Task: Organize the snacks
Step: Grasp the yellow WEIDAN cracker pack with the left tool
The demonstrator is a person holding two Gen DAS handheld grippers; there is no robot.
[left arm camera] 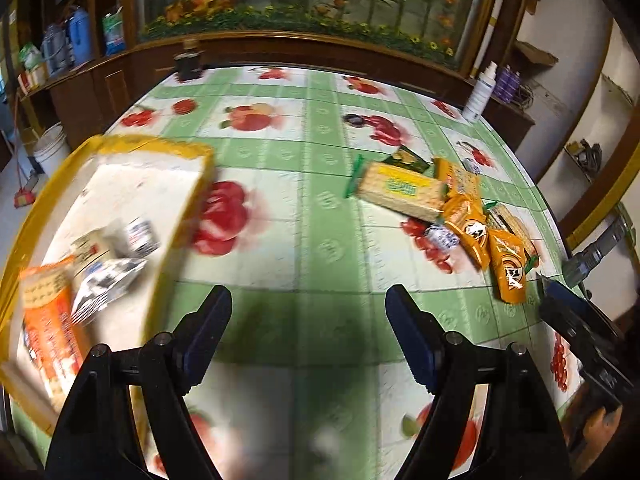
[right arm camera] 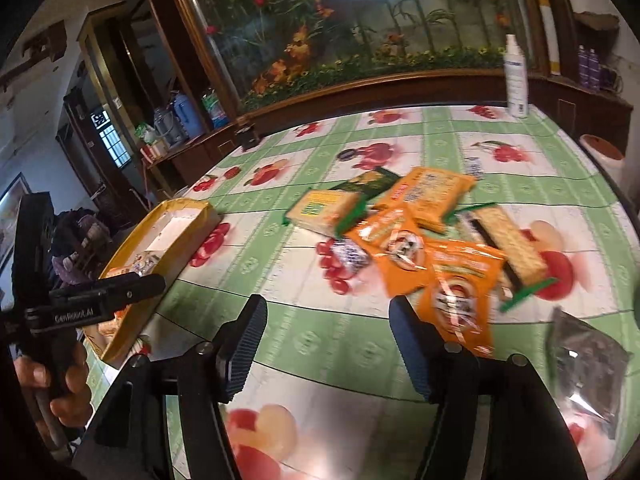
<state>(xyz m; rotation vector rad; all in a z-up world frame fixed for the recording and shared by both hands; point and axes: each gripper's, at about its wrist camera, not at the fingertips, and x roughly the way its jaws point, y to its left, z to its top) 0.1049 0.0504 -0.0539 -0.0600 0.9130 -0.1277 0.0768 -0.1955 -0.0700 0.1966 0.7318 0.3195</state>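
Both my left gripper (left arm camera: 308, 320) and right gripper (right arm camera: 328, 328) have jaws wide, empty. Right of the yellow tray (right arm camera: 120, 248), orange snack packets (right arm camera: 464, 280) lie piled on the counter (right arm camera: 320, 336): probably light, crinkly, slippery; I'd pinch an edge seam.

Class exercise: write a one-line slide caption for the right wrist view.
Open right tool above the fruit-print tablecloth, snack packets piled ahead and a yellow-rimmed tray at left.

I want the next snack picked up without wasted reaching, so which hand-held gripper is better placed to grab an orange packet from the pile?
Right, probably. The right hand-held gripper is open with an orange packet just ahead of its fingertip. The left hand-held gripper faces bare tablecloth beside the yellow tray.
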